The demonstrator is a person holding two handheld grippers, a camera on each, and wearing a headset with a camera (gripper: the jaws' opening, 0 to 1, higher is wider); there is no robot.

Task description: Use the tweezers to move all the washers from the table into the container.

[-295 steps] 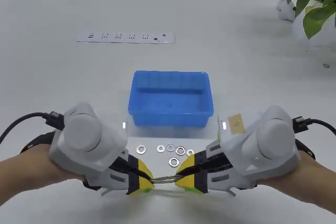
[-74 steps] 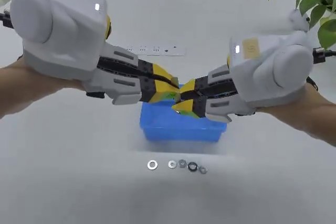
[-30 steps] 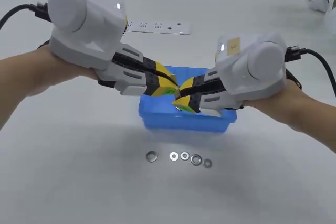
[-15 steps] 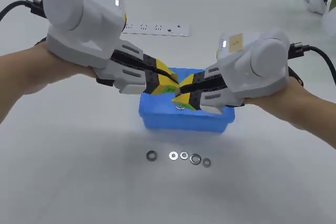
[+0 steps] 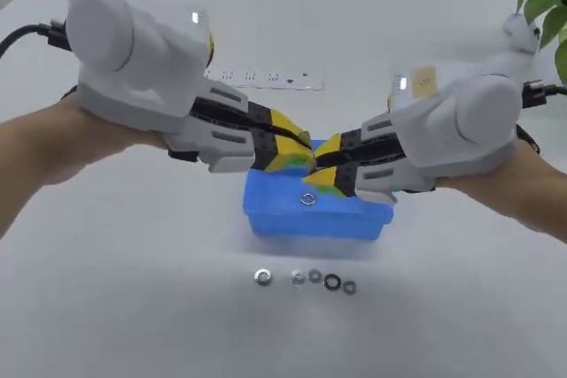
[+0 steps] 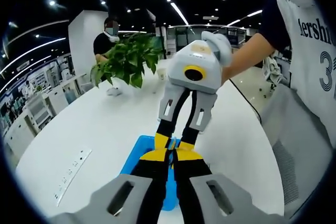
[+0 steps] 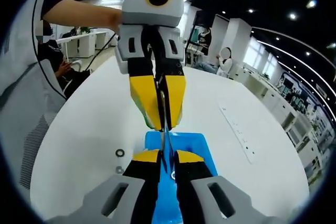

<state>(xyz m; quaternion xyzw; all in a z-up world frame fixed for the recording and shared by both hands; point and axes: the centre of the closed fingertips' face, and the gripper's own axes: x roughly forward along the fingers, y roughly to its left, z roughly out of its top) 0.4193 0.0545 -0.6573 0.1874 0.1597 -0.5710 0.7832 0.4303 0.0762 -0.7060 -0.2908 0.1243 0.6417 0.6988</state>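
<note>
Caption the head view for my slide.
Left gripper and right gripper meet on the tweezers above the blue container, a washer just beneath them, five washers in a row on the table.

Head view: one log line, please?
left gripper, right gripper shut on metal tweezers; over blue plastic container; five metal washers on table

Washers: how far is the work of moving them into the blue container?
Done: none visible inside the blue plastic container. In hand: one silver metal washer below the thin metal tweezers, over the container. Left: five silver washers on the white table.
</note>
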